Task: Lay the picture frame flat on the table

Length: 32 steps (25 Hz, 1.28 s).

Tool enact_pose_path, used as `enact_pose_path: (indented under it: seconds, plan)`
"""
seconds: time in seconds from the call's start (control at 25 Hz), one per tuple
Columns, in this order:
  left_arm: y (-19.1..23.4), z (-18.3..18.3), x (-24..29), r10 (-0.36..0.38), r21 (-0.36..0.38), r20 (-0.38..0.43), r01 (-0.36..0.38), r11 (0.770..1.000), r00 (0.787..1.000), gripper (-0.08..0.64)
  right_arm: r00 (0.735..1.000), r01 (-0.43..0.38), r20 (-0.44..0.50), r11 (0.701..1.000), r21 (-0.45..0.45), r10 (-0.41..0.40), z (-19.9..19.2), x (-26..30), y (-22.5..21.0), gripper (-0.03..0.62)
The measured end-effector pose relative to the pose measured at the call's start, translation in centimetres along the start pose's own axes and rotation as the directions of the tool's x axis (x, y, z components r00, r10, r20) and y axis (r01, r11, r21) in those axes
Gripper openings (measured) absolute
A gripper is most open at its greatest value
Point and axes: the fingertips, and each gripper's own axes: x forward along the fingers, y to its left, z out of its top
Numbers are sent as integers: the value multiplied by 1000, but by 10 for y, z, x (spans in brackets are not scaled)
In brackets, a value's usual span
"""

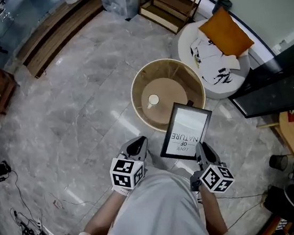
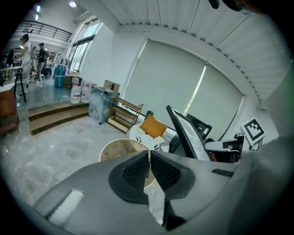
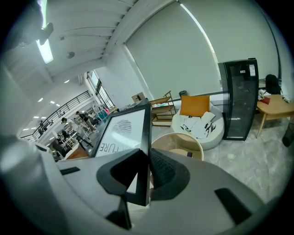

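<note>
Right gripper jaws clamp the frame's edge, holding it over the desk's near rim. Left gripper jaws are together, empty.

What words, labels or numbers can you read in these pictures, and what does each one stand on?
"LOVE OF NATURE": on the print in the picture frame, clearest in the head view.
White label on the black cabinet: too small to read.

An orange cushion lies on a round white armchair. A black glass-door cabinet stands just beside it, and a low wooden shelf stands on the grey marble floor.
</note>
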Motion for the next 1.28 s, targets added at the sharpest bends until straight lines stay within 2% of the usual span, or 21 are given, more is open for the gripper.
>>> enact_pose_path:
  seconds: [0.2, 0.4, 0.8, 1.0, 1.28]
  plan:
    - [32, 19, 13, -2, -9, 11, 2, 1000, 1000, 14, 1000, -4, 19, 1000, -5, 4, 18, 21, 27, 60]
    - [36, 27, 24, 13, -41, 17, -12, 999, 1000, 14, 1000, -17, -9, 999, -34, 17, 29, 39, 26, 60]
    - [24, 59, 52, 70, -4, 39, -70, 998, 997, 14, 995, -84, -64, 991, -101, 78, 46, 86, 12, 60]
    - [12, 66, 71, 89, 20, 28, -90, 996, 996, 14, 994, -92, -72, 991, -96, 85, 59, 98, -2, 60]
    - [1, 75, 91, 99, 6, 25, -99, 995, 995, 14, 994, -84, -76, 994, -73, 78, 78, 111, -29, 60]
